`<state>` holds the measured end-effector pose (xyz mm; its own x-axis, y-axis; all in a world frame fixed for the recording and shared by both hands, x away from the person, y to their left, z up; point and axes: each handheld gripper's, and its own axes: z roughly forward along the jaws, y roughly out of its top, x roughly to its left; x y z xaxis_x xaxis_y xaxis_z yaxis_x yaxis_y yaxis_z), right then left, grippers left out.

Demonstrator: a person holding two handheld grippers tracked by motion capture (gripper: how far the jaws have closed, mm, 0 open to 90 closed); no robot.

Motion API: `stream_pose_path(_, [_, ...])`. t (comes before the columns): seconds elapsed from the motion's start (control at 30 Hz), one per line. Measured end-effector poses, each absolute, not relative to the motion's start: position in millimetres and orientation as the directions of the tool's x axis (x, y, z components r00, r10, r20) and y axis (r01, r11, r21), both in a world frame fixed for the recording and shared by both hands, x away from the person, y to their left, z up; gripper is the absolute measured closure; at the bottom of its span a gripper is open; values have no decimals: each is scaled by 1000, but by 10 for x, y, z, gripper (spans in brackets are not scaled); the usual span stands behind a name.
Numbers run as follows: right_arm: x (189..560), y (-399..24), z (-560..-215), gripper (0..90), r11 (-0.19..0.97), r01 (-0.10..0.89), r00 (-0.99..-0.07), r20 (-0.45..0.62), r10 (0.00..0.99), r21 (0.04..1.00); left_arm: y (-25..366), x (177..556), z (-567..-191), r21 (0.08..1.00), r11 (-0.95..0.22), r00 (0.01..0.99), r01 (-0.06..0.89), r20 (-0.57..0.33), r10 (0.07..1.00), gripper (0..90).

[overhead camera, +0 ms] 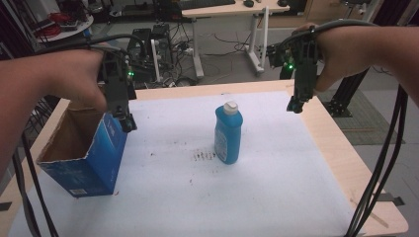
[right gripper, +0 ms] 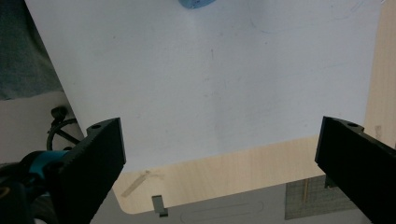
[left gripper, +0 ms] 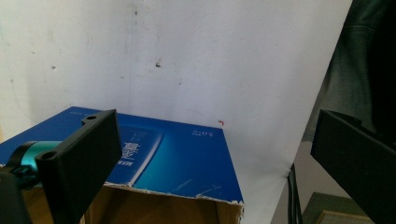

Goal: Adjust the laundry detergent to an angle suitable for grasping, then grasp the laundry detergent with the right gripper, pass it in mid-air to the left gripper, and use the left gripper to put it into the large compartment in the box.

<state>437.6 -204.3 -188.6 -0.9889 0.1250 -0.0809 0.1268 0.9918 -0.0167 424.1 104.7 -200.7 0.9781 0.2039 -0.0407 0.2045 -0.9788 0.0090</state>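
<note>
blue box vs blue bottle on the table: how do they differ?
The box is an open-topped carton with its brown inside showing; the bottle is closed with a white cap. The box is wide and squarish; the bottle is slim and rounded. The box stands at the table's left, under the left gripper; the bottle stands alone mid-table. Both are blue and upright.

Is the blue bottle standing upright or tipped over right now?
Upright. In the high view the blue bottle stands on its base on the white table cover, white cap on top, apart from the blue carton.
</note>
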Motion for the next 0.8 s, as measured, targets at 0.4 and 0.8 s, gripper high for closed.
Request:
stream_pose_path(0.4, [4377, -2025, -1882, 8, 992, 126, -989, -84, 124, -14, 1054, 4275, -2002, 17, -978, 978, 207, -37, 206, 18])
stream_pose_path(0.8, [4367, -2021, -1915, 8, 990, 137, -986, -104, 133, -39, 1085, 4274, -2035, 16, -980, 979, 200, -39, 200, 18])
